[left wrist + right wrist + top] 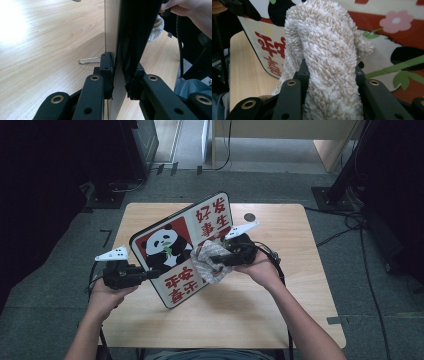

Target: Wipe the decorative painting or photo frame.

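Fluffy cloth (pixel 327 62), clenched in the right gripper (pixel 226 258), presses the panda board (pixel 182 247); left gripper (pixel 150 274) clamps its edge above the table (pixel 280 320); wiping looks midway.

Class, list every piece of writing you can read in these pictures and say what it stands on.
"好发" over "事生": red characters on the upper right panel of the panda board.
"平安" over "喜乐": red characters on its lower panel.
In the right gripper view the red characters beside the fluffy cloth are too cut off to read.
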The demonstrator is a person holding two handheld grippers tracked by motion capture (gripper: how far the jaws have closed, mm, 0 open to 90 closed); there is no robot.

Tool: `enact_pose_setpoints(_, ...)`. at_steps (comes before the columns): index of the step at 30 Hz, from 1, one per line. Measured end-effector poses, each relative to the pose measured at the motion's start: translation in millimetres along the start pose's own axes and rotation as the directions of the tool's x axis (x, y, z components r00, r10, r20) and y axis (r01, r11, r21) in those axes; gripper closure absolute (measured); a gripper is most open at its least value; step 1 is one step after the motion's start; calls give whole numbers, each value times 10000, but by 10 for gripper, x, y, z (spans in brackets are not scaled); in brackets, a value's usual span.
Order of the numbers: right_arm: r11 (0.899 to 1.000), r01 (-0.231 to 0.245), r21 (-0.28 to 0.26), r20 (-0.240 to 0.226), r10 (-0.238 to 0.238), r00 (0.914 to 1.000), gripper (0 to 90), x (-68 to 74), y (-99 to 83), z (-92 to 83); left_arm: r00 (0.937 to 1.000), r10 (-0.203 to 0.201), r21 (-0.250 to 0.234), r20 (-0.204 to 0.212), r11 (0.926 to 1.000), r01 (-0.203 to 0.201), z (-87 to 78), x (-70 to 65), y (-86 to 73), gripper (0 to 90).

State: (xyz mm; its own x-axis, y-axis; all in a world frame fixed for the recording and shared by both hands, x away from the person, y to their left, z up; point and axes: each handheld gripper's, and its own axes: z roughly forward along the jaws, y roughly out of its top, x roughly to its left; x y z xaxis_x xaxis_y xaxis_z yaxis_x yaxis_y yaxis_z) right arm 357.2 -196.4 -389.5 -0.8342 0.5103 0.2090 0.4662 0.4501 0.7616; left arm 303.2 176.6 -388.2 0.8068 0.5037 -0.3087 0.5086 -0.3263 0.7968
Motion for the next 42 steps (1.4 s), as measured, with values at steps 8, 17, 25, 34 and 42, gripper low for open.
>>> enact_pose_setpoints(8, 9999, -22, 165, 33, 22, 10000, 650, 5, -112, 75, 10000, -45, 8, 37, 10000, 45, 0, 5, 2, 788)
enact_pose_setpoints(17, 9991, -126, 408, -18, 127, 9999, 650, -8, -251, 165, 10000, -48, 22, 47, 10000, 48, -1, 2, 3, 788)
enact_pose_setpoints(25, 9989, -16, 462, -28, 18, 10000, 647, -19, -376, 239, 9999, -127, 11, 99, 9999, 127, -2, 1, -1, 787)
enact_pose_setpoints(34, 9976, -146, 674, -131, 155, 9998, 647, -30, -500, 319, 9998, -144, 14, 155, 9999, 144, -1, 6, -1, 785)
enact_pose_setpoints(42, 9941, -148, 1070, -147, 165, 9998, 647, -38, -594, 384, 9998, -137, 4, 152, 9999, 136, 0, 6, -2, 785)
